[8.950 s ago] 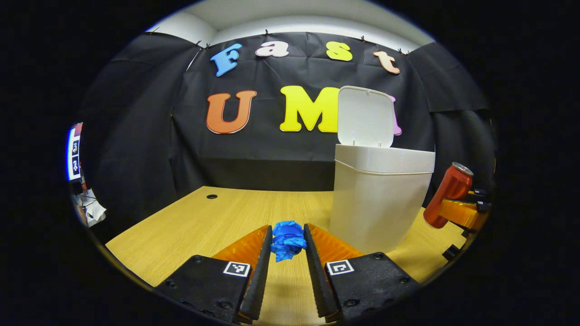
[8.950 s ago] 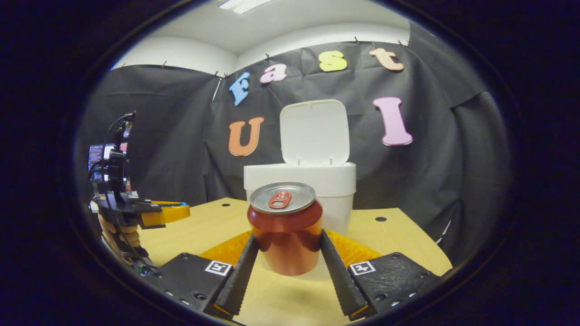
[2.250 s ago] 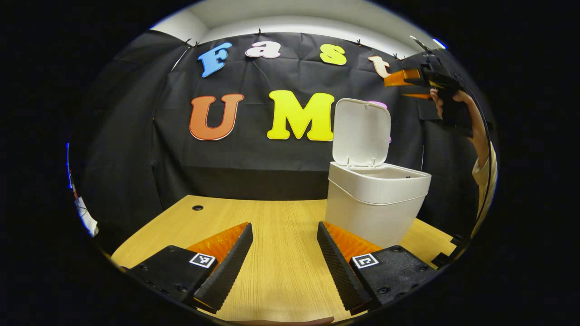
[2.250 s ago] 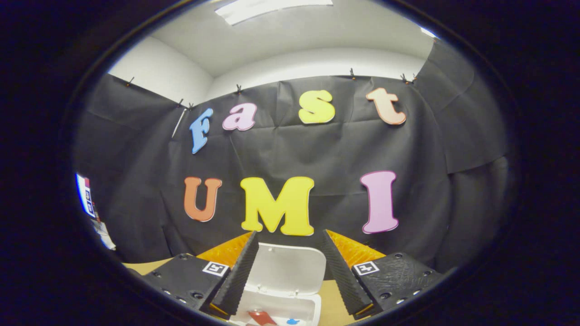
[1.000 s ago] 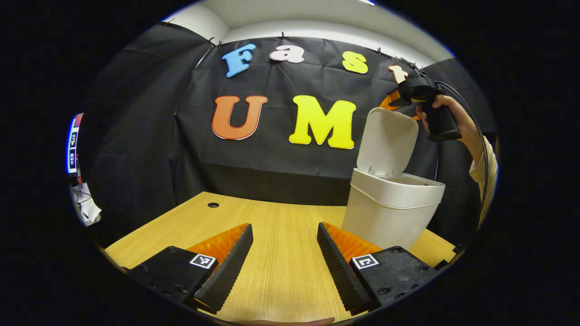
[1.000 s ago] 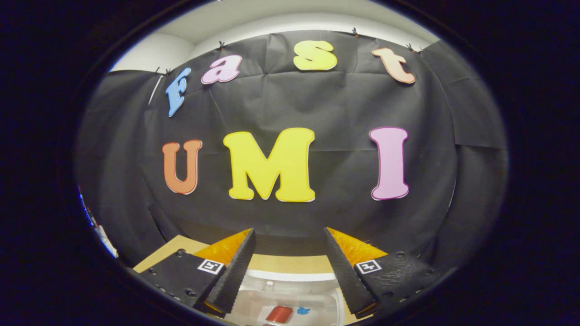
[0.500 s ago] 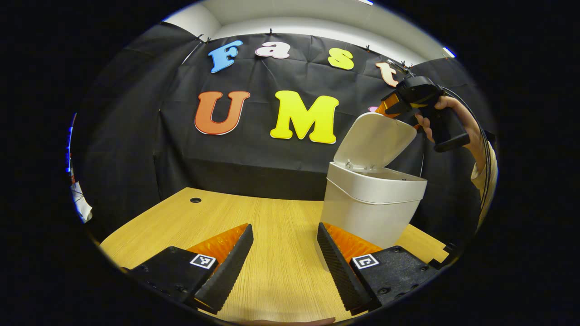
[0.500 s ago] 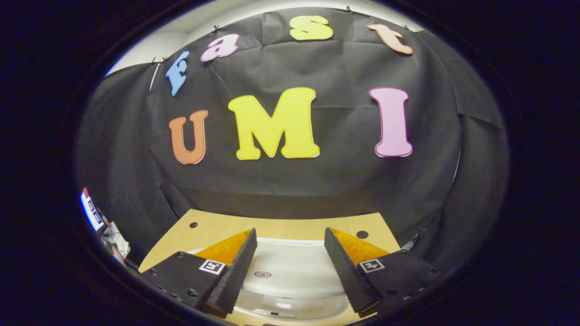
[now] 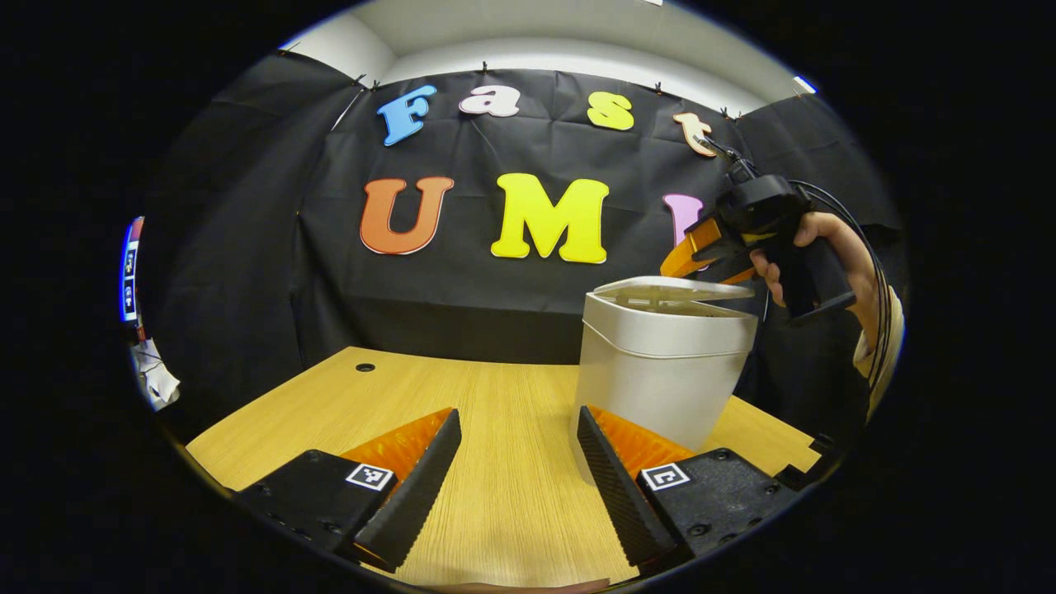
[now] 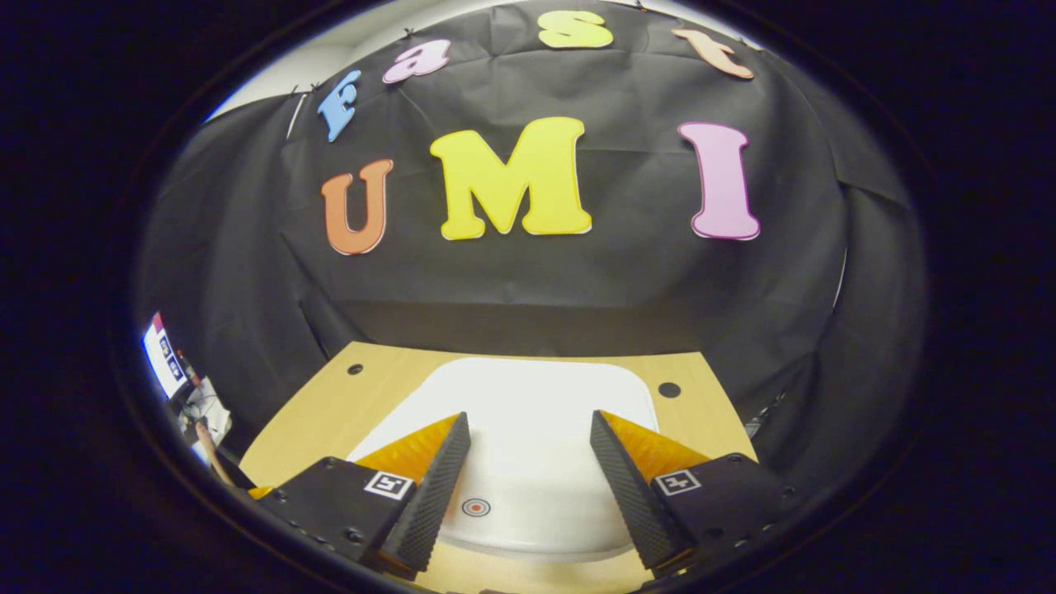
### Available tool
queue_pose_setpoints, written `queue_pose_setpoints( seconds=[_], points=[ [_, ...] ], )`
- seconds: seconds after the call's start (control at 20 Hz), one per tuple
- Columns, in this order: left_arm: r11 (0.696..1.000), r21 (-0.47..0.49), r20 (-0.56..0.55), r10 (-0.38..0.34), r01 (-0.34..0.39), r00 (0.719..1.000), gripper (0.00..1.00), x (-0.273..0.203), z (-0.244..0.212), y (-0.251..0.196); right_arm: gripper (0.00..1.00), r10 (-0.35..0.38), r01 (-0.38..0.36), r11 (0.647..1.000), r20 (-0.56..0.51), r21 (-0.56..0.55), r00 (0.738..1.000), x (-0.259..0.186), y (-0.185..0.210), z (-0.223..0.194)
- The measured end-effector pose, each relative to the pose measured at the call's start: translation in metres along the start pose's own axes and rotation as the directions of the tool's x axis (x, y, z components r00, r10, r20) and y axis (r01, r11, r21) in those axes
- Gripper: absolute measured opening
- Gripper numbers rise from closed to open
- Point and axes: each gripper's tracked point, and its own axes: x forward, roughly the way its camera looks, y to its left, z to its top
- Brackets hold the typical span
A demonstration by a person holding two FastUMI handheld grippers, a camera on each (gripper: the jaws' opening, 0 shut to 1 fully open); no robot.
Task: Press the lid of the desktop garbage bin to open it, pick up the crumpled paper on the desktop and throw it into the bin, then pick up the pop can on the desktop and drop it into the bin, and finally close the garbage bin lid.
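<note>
Just beyond the left gripper [image 9: 516, 429], ahead and to its right, the white garbage bin [image 9: 660, 363] stands upright on the wooden table [image 9: 396, 396], its base close behind that gripper's right finger. The left gripper hovers low over the table with its fingers spread well apart and nothing between them; bare wood grain shows in the gap. On top of the bin the lid [image 9: 672, 289] lies almost flat, down on the rim or very nearly so; from this low angle a thin dark line along the edge leaves it unclear whether it is fully latched. Above and to the right of the lid, in the left gripper view, the right gripper [image 9: 697, 252] is tilted downward with its fingertips at or just over the far right edge of the lid, held by a hand [image 9: 825, 252] whose pale sleeve [image 9: 883, 346] shows at the wrist. From the right gripper view, the right gripper [image 10: 528, 429] looks steeply down on the lid [image 10: 520, 396], which spreads white and smooth directly beneath and ahead of its fingers, with a small round red mark [image 10: 475, 506] low between them. Its fingers are likewise apart and clasp nothing. A small round hole [image 10: 669, 389] in the table [image 10: 322, 412] sits beyond the lid to the right of the right gripper.
</note>
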Motion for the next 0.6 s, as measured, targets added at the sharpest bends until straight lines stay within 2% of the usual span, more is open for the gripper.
queue_pose_setpoints(
  seconds=[0.1,0.15,0.3,0.35,0.4,0.5,0.6],
  points=[
    [1.000,-0.008,0.007,0.001,-0.001,1.000,0.93,-0.004,0.001,-0.001,0.94,-0.022,0.022,1.000,0.009,-0.012,1.000,0.002,0.001,-0.006],
    [1.000,-0.010,0.006,0.007,-0.007,1.000,0.93,-0.006,-0.001,0.001,0.90,-0.032,0.033,0.999,0.020,-0.012,0.999,0.001,0.000,-0.009],
    [1.000,-0.012,-0.016,0.025,-0.026,1.000,0.93,-0.010,-0.009,0.005,0.91,-0.069,0.068,0.997,0.073,0.027,0.995,-0.006,-0.003,-0.014],
    [1.000,-0.015,-0.023,0.026,-0.026,0.999,0.93,-0.011,-0.013,0.005,0.89,-0.078,0.076,0.997,0.090,0.022,0.993,-0.009,-0.003,-0.016],
    [1.000,-0.017,-0.033,0.026,-0.026,0.999,0.93,-0.012,-0.015,0.006,0.92,-0.082,0.080,0.997,0.104,0.016,0.991,-0.011,-0.002,-0.018],
    [0.999,-0.024,-0.048,0.037,-0.038,0.998,0.94,-0.014,-0.019,0.009,0.89,-0.082,0.081,0.997,0.122,0.008,0.989,-0.013,-0.002,-0.021],
    [0.999,-0.022,-0.059,0.041,-0.043,0.997,0.94,-0.017,-0.025,0.008,0.93,-0.077,0.076,0.997,0.138,0.012,0.987,-0.017,-0.004,-0.023]
  ],
)
